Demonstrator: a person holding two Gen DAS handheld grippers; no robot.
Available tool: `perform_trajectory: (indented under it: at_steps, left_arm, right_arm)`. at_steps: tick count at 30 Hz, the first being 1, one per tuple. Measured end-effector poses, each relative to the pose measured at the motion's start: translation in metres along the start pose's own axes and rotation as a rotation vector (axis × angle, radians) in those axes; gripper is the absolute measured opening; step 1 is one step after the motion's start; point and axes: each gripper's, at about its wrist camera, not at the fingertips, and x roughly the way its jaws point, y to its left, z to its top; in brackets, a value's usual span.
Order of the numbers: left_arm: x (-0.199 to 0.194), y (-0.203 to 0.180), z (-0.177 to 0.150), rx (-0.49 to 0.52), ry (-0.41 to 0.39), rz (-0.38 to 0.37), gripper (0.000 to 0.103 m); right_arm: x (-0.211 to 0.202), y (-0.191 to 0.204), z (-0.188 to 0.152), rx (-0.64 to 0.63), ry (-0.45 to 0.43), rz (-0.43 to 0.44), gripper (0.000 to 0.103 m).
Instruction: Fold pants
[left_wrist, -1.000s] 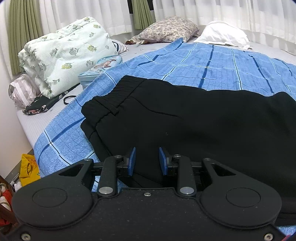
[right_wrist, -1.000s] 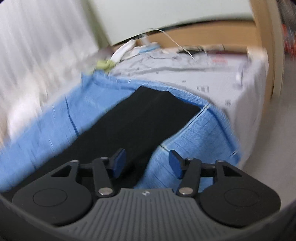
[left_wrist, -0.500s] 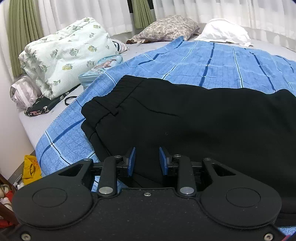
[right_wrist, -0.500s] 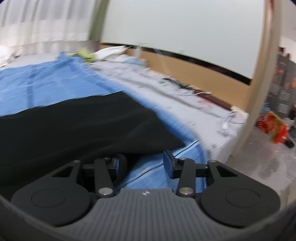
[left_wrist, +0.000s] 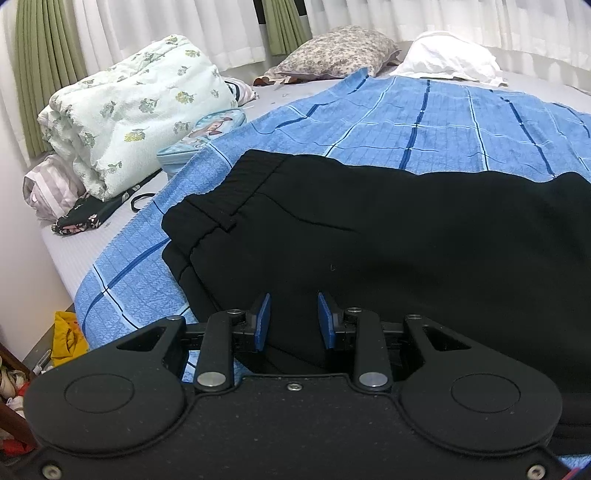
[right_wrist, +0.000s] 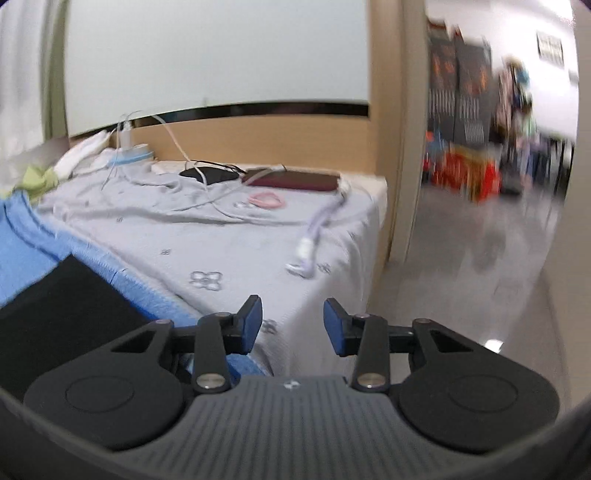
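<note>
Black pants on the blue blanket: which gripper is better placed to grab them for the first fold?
Left. The left gripper hangs directly over the pants near the waistband, nothing held. The right gripper, jaws opening and empty, points past the bed's corner, pants off to its left.

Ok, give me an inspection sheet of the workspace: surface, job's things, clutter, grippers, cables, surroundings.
Surface: bed with a blue blanket spread over it.
Job's things: black pants lying flat on the blanket, waistband to the left in the left view.
Clutter: floral quilt, two pillows, pouch, red book.
Grippers: left gripper low over the pants' near edge, fingers apart, cloth not pinched; right gripper opening, nothing between its fingers, aimed past the bed corner.
Cables: white cords and a charger on the sheet.
Surroundings: curtains, headboard, blurred room beyond.
</note>
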Motion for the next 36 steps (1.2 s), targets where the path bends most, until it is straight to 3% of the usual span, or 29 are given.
perform_trajectory:
  at_steps: [5, 9, 13, 18, 26, 30, 33, 36]
  left_arm:
    - [0.001, 0.002, 0.001, -0.017, 0.004, -0.005, 0.029]
    - [0.003, 0.01, 0.003, -0.041, 0.012, -0.025, 0.03]
    - [0.004, 0.015, 0.002, -0.043, 0.008, -0.028, 0.03]
    - [0.007, 0.022, 0.002, -0.04, 0.002, -0.008, 0.03]
    - [0.011, 0.025, 0.001, -0.034, 0.003, 0.012, 0.029]
    - [0.013, 0.024, 0.002, -0.028, 0.002, 0.021, 0.029]
    - [0.014, 0.024, 0.003, -0.032, 0.004, 0.018, 0.029]
    - [0.013, 0.023, 0.003, -0.029, 0.002, 0.022, 0.029]
  right_arm:
    - [-0.021, -0.003, 0.001, 0.02, 0.006, 0.119, 0.058]
    - [-0.04, 0.015, -0.008, 0.025, 0.066, 0.261, 0.06]
    - [-0.055, 0.031, -0.025, 0.015, 0.126, 0.338, 0.06]
    - [-0.059, 0.04, -0.039, -0.002, 0.138, 0.325, 0.068]
    - [-0.083, 0.049, -0.039, 0.017, 0.011, 0.358, 0.067]
    - [-0.063, 0.057, -0.038, 0.037, 0.121, 0.369, 0.067]
    - [-0.055, 0.059, -0.037, 0.064, 0.132, 0.387, 0.067]
    - [-0.042, 0.059, -0.033, 0.121, 0.148, 0.431, 0.053]
